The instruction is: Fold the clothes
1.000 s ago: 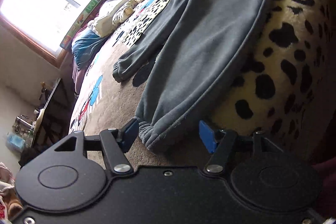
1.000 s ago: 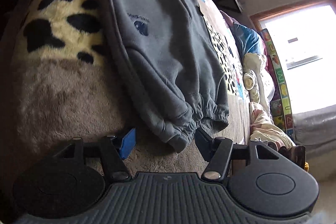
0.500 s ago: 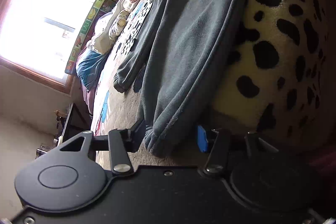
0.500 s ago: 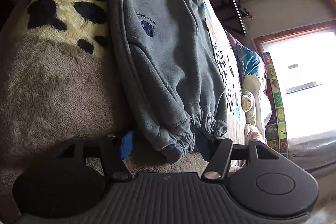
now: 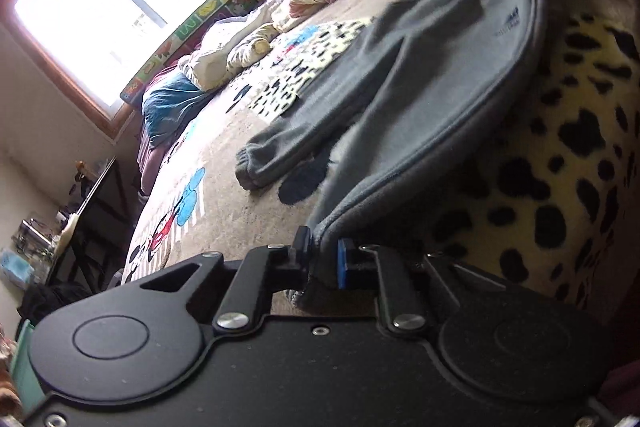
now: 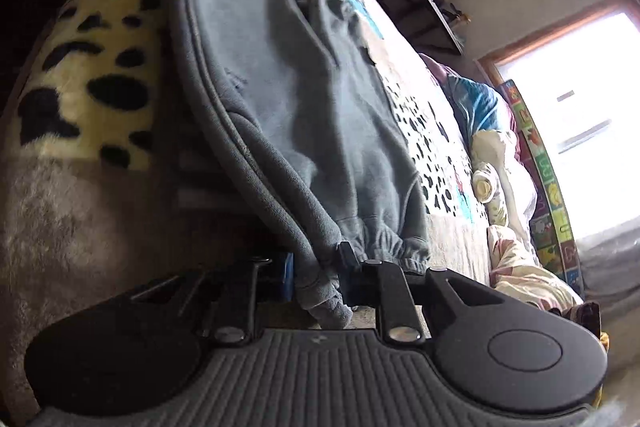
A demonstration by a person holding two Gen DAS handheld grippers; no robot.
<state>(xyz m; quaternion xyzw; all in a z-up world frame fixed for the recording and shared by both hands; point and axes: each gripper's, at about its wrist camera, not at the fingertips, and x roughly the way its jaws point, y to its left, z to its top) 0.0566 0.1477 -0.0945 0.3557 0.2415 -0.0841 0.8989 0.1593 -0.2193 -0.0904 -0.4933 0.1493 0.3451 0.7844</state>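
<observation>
On the bed, near edge: grey sweatpants spread lengthwise. My left tool is clamped on the near leg cuff, right tool on the waistband corner; near edge lifted. No fold laid yet; halving remains, I judge.

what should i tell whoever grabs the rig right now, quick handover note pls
Left gripper: shut on the ankle cuff of the grey sweatpants, near leg.
Right gripper: shut on the waistband corner of the same side.
Pants lie along the spotted blanket on the bed, near edge lifted off it; far leg flat on the bed.
Done: both ends pinched.
Left: probably carry the near leg over onto the far one, then fold lengthwise. No fold made yet.
</observation>
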